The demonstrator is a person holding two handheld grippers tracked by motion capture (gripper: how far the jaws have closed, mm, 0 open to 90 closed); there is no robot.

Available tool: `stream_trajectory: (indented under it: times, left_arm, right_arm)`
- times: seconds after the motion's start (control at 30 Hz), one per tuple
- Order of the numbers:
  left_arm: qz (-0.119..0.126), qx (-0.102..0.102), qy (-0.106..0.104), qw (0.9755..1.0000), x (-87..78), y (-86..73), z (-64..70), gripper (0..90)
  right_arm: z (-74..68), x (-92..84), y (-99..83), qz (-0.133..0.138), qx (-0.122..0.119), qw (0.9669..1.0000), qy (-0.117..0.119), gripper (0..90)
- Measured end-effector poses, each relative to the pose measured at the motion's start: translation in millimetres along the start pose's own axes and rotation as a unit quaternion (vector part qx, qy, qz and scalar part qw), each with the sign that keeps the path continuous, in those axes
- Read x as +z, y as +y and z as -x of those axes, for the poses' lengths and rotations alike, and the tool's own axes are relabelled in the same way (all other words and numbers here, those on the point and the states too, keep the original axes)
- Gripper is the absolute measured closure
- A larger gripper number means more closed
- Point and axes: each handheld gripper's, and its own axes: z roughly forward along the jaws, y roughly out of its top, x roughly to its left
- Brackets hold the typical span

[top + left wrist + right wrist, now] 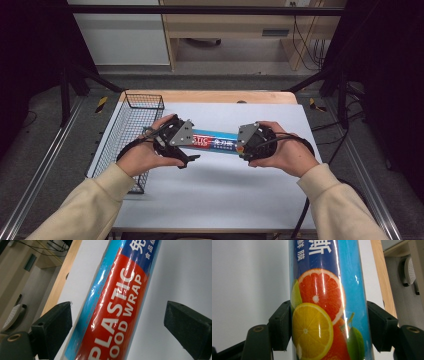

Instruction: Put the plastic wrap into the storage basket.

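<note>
Plastic wrap roll (216,142) is hanging above the bench (225,195), spanning both tongs: right tongs (329,322) are pinching its fruit-printed end, left tongs (117,322) are standing spread around its red end, not touching. Squeezing left evenly before moving should be preventing tilt.

On the plastic wrap roll (117,307) we read "PLASTIC FOOD WRAP" in white capitals on its red label panel, in the left gripper view. Above that, on the dark blue band, we see white Chinese characters, cut off at the frame edge. More white Chinese characters stand on the blue band in the right gripper view.
</note>
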Motion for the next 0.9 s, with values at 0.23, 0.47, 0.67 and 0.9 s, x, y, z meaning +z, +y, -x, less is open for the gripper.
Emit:
stream_trajectory:
  times: [0.23,0.47,0.67,0.9]
  left_arm:
    - [-0.015,0.018,-0.003,0.9997,2.1,5.7,-0.8,8.3]
    - [-0.025,0.021,-0.020,0.9993,6.3,9.5,0.1,9.9]
    - [-0.038,0.033,-0.026,0.9984,8.7,10.6,2.2,17.7]
    - [-0.052,0.043,-0.032,0.9972,11.8,12.1,3.9,21.1]
  right_arm:
    - [-2.2,-1.2,9.3,-0.002,-0.010,0.9999,0.006,31.2]
    - [-5.1,-6.0,21.8,0.002,-0.022,0.9996,0.015,31.2]
    - [-6.5,-9.5,26.4,0.003,-0.026,0.9995,0.018,31.2]
    - [-7.5,-9.2,28.5,0.004,-0.028,0.9993,0.024,31.3]
